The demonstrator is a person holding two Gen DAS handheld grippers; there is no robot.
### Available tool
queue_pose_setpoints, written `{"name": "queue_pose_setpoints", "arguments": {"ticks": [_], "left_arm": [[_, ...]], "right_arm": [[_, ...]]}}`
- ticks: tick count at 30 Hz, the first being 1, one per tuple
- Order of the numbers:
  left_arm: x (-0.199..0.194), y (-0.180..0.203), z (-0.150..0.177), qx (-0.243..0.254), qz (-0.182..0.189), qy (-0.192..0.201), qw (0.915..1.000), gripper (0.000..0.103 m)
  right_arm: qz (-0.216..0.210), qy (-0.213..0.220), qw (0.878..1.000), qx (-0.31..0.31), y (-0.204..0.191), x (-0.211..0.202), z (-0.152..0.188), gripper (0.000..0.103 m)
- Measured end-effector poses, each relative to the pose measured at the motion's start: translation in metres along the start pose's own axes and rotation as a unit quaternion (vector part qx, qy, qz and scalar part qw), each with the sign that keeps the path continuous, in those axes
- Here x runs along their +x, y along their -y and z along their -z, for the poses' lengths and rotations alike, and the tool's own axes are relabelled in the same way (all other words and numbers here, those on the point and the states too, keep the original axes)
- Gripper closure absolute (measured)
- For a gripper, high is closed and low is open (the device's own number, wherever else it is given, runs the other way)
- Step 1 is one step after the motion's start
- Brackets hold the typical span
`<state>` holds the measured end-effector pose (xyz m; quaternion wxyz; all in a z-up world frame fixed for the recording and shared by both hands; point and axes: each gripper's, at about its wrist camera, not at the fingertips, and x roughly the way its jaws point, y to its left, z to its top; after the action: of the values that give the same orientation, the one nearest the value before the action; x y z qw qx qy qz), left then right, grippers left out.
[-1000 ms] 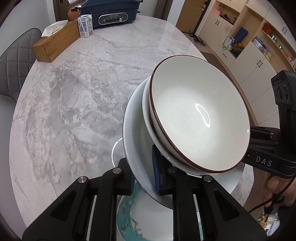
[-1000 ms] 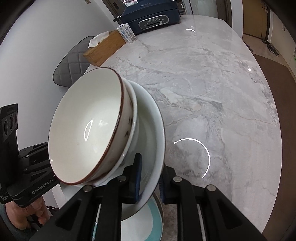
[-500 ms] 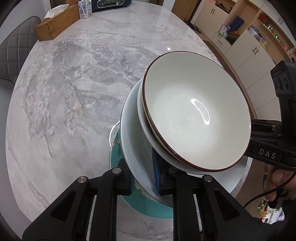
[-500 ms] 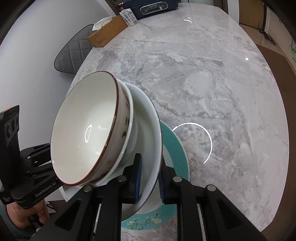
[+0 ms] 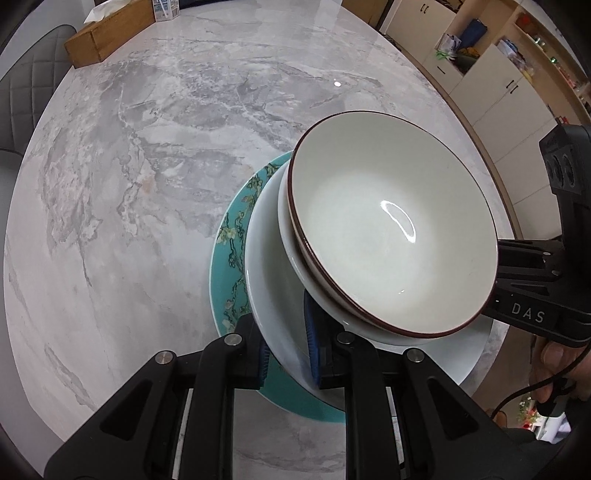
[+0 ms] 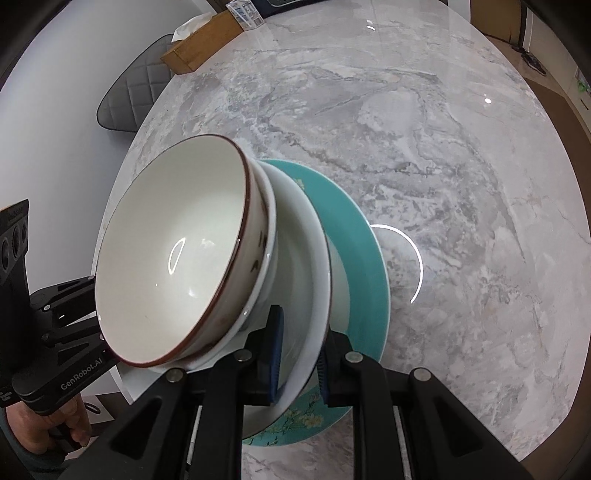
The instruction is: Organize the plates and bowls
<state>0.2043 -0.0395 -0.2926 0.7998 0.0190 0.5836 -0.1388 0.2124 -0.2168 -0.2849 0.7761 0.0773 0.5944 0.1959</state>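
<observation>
The stacked white ceramic dishes (image 5: 273,295) hid most of the teal floral plate (image 5: 231,236). The frame edge cropped the wooden tissue box (image 6: 201,50). The carton's (image 6: 245,11) print was illegible.

- My right gripper (image 6: 297,360) pinches white plate (image 6: 310,280) rim between blue pads (image 6: 275,354).
- Brown-rimmed bowl (image 6: 173,254) nested on it, tilted.
- Teal plate (image 6: 362,251) behind, over marble table (image 6: 461,166).
- Left gripper (image 6: 62,332) at far side.

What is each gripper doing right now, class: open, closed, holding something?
Left gripper: closed on the white plate rim, bowls stacked on it.
Right gripper: closed on the same white plate's opposite rim.
</observation>
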Motion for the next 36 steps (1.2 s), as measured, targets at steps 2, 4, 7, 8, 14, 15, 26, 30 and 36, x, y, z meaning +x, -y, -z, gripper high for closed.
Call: {"name": "queue_pose_setpoints", "arguments": {"ticks": [2, 4, 7, 8, 14, 15, 26, 30, 36], "left_arm": [[0.001, 0.0, 0.002, 0.001, -0.001, 0.007, 1.0, 0.088], [0.003, -0.001, 0.002, 0.0, -0.001, 0.008, 1.0, 0.088], [0.005, -0.001, 0.001, 0.002, -0.002, 0.009, 1.0, 0.088], [0.006, -0.001, 0.001, 0.002, -0.002, 0.009, 1.0, 0.088], [0.007, -0.007, 0.002, -0.008, 0.006, 0.017, 0.9998, 0.088], [0.006, -0.008, 0.002, -0.012, 0.009, 0.02, 0.9997, 0.088], [-0.015, -0.017, 0.018, -0.019, 0.038, 0.031, 0.9986, 0.044], [-0.038, -0.014, 0.029, -0.014, 0.053, 0.051, 0.9972, 0.026], [-0.077, -0.016, 0.045, -0.04, 0.058, 0.086, 0.9938, 0.0]], "right_arm": [[0.001, 0.003, 1.0, -0.001, 0.0, 0.002, 0.002, 0.085], [0.002, 0.006, 1.0, -0.003, -0.001, 0.002, 0.002, 0.085], [0.005, 0.008, 1.0, -0.01, -0.001, 0.004, 0.001, 0.085], [0.008, 0.009, 1.0, -0.012, -0.001, 0.004, 0.002, 0.085], [0.006, 0.01, 1.0, -0.014, -0.003, 0.006, 0.002, 0.083], [0.007, 0.013, 1.0, -0.012, -0.003, 0.006, 0.002, 0.083], [0.03, 0.045, 0.999, 0.004, 0.004, -0.029, 0.009, 0.048], [0.047, 0.065, 0.997, 0.009, 0.003, -0.053, 0.022, 0.024], [0.071, 0.095, 0.992, 0.038, 0.002, -0.085, 0.053, 0.017]]}}
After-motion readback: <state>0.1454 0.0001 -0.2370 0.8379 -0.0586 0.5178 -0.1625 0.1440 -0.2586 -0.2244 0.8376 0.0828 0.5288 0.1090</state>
